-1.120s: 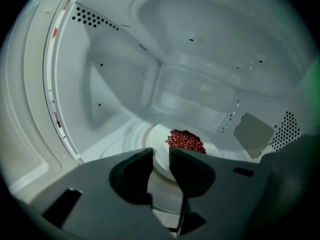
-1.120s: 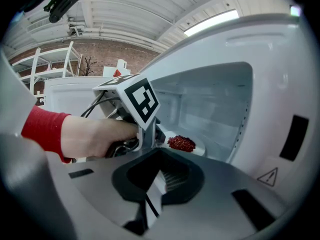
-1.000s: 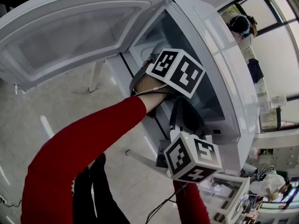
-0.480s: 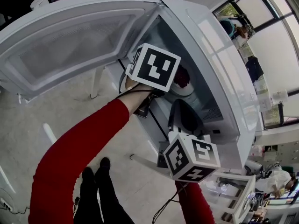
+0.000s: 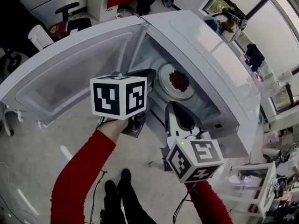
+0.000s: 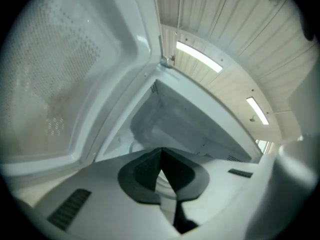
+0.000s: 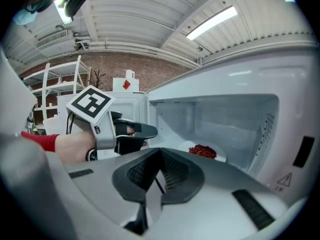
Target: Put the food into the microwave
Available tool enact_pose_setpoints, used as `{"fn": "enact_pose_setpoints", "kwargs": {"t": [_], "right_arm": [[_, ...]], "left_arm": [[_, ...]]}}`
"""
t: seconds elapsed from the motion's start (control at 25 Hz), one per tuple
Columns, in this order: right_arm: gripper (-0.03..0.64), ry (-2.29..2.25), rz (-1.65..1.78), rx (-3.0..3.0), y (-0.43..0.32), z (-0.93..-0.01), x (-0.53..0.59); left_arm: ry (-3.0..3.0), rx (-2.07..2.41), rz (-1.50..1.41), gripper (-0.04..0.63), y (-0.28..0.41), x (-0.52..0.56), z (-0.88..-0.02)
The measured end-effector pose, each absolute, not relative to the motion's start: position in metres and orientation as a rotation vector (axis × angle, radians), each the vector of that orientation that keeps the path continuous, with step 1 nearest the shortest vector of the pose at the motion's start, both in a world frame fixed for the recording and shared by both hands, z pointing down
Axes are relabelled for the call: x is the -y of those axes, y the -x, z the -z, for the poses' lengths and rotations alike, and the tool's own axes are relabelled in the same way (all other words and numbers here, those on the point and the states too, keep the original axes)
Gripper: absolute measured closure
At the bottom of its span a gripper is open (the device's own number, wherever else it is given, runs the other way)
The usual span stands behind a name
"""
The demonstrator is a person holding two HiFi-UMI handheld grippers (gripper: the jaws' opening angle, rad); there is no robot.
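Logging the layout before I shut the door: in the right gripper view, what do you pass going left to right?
red sleeve → left gripper → red food → warning triangle sticker

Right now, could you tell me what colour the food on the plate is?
The food is dark red, clearest in the head view.

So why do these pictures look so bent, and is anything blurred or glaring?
Head view: wide lens bows the microwave and door; windows top right wash out. Left gripper view: dark corners, ceiling lights blown out, the left gripper soft. Right gripper view: the food is sharp, a ceiling strip glares.
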State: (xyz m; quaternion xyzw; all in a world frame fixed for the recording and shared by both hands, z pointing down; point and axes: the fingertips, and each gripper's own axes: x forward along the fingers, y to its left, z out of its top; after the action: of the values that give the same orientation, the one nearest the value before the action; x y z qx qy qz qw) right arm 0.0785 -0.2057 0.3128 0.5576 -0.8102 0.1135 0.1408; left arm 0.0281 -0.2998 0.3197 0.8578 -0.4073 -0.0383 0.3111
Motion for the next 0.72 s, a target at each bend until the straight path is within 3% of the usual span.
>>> {"fn": "enact_pose_setpoints", "kwargs": {"t": [0.72], "right_arm": [[0.604, -1.513, -0.466, 2.578, -0.056, -0.24, 0.121]], "left_arm": [[-2.445, 1.15, 0.147, 0.586, 0.022, 0.153, -0.243]]}}
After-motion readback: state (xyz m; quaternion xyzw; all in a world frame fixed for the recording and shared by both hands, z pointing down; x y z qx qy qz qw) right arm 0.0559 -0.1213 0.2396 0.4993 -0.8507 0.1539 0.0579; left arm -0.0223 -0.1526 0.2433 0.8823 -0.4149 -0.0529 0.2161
